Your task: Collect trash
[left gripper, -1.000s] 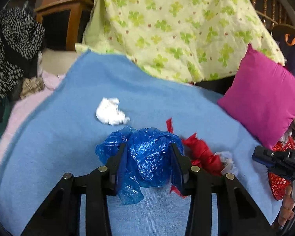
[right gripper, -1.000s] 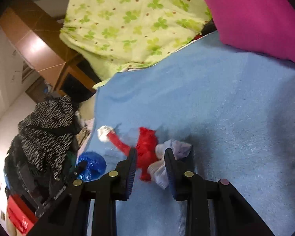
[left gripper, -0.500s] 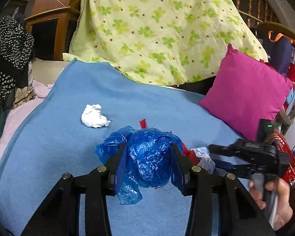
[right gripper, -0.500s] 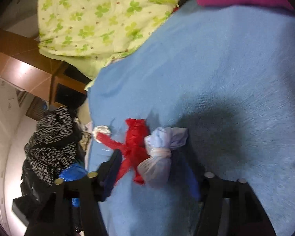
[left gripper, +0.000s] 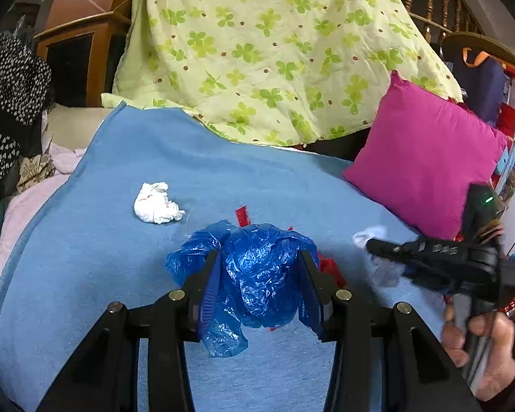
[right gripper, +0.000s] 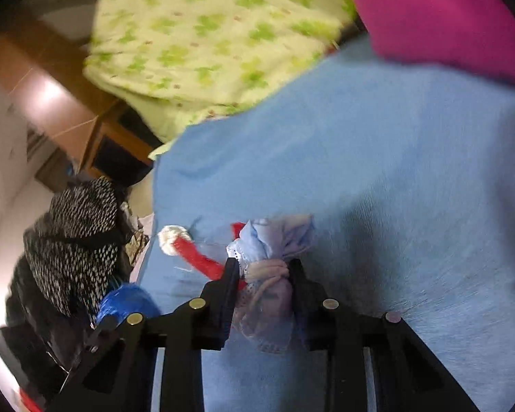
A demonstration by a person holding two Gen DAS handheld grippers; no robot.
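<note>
My left gripper (left gripper: pixel 259 261) is shut on a crumpled blue plastic bag (left gripper: pixel 257 281) and holds it above the blue blanket (left gripper: pixel 120 240). My right gripper (right gripper: pixel 263 266) is shut on a pale knotted bag (right gripper: pixel 271 274); it also shows at the right of the left wrist view (left gripper: pixel 377 245). A red plastic scrap (right gripper: pixel 202 257) lies on the blanket just left of the pale bag and shows partly behind the blue bag (left gripper: pixel 329 267). A white crumpled tissue (left gripper: pixel 156 202) lies on the blanket to the far left.
A magenta pillow (left gripper: pixel 425 161) leans at the right. A green clover quilt (left gripper: pixel 274 51) is piled at the back. Black-and-white spotted clothing (left gripper: pixel 10 96) lies at the left, beside a wooden cabinet (left gripper: pixel 86 51). A red basket's edge (left gripper: pixel 513 300) shows at far right.
My right gripper opened around the pale knotted bag, then shut on it and lifted it beside the red scrap. My left gripper kept its hold on the blue bag and rose slightly.
</note>
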